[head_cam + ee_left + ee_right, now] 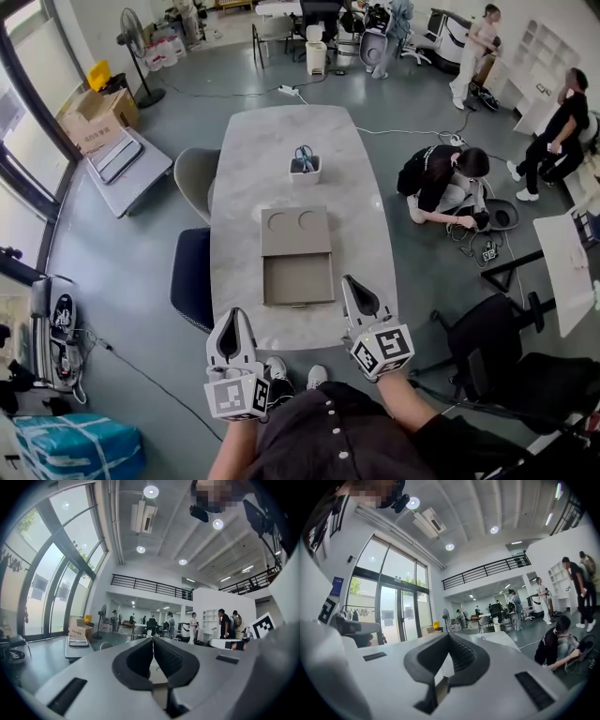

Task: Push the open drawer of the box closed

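Grey-brown box point(296, 232) rests on the marble table point(244, 169), drawer point(298, 279) pulled out toward the left gripper point(232, 319) and right gripper point(352, 284), both closed and empty.

bright daylight from tall windows, ceiling spotlights, heavy fisheye edge distortion

Head view above box point(295, 236); gripper views level

the blue-handled things point(304, 156) in the white holder point(305, 175) are too small to tell; left tool point(233, 319) and right tool point(352, 284) hide parts of the tabletop's point(246, 187) near edge.
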The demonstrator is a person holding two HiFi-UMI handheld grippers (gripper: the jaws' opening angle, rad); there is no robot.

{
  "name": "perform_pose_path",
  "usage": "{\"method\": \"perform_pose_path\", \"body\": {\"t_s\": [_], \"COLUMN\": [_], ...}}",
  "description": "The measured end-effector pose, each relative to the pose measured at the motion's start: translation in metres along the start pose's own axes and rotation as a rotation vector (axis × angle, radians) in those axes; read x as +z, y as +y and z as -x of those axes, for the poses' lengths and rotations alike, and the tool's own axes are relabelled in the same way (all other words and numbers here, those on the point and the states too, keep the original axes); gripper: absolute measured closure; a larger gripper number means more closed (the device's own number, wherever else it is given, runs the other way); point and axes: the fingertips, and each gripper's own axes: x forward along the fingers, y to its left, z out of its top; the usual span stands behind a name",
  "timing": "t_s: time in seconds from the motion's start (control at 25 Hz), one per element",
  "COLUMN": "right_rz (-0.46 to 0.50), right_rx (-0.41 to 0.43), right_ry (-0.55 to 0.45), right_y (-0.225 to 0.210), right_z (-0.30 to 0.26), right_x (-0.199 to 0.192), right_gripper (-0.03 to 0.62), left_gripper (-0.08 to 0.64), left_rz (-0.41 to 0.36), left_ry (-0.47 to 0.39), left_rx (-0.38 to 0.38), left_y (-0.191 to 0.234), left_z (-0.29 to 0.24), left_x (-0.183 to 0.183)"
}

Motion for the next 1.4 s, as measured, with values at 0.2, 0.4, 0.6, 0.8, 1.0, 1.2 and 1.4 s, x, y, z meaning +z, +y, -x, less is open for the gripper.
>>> {"method": "perform_pose_path", "body": {"t_s": [0.2,0.4,0.6,0.8,1.0,1.2,1.4], "right_rz": [0.019,0.006,-0.019,-0.081,-0.118,-0.157,-0.233], "right_rx": [-0.040,-0.093,-0.129,-0.161,-0.179,-0.208,-0.234], "right_ry": [-0.037,-0.049,-0.010,0.025,0.064,0.182,0.315], "right_y": [0.005,0.000,0.002,-0.003,-0.005,-0.005,-0.001], "right_z": [-0.014,-0.019,-0.027,-0.034,-0.036,-0.039,-0.046], "right_x": [0.013,0.018,0.000,-0.019,-0.053,-0.112,-0.181], "right_gripper": [0.595,0.595,0.595,0.595,0.595,0.595,0.595], "left_gripper": [0.543,0.543,0.543,0.543,0.543,0.543,0.543], "left_rz": [-0.012,-0.012,-0.003,0.003,0.004,0.008,0.017], "left_ry": [-0.014,-0.023,-0.009,0.027,0.071,0.127,0.185], "left_rx": [-0.044,-0.096,-0.132,-0.154,-0.177,-0.204,-0.209], "left_y": [0.014,0.018,0.023,0.028,0.028,0.024,0.031], "left_z": [-0.017,-0.034,-0.044,-0.049,-0.051,-0.048,-0.048], "left_x": [0.009,0.016,0.009,-0.002,-0.018,-0.038,-0.060]}}
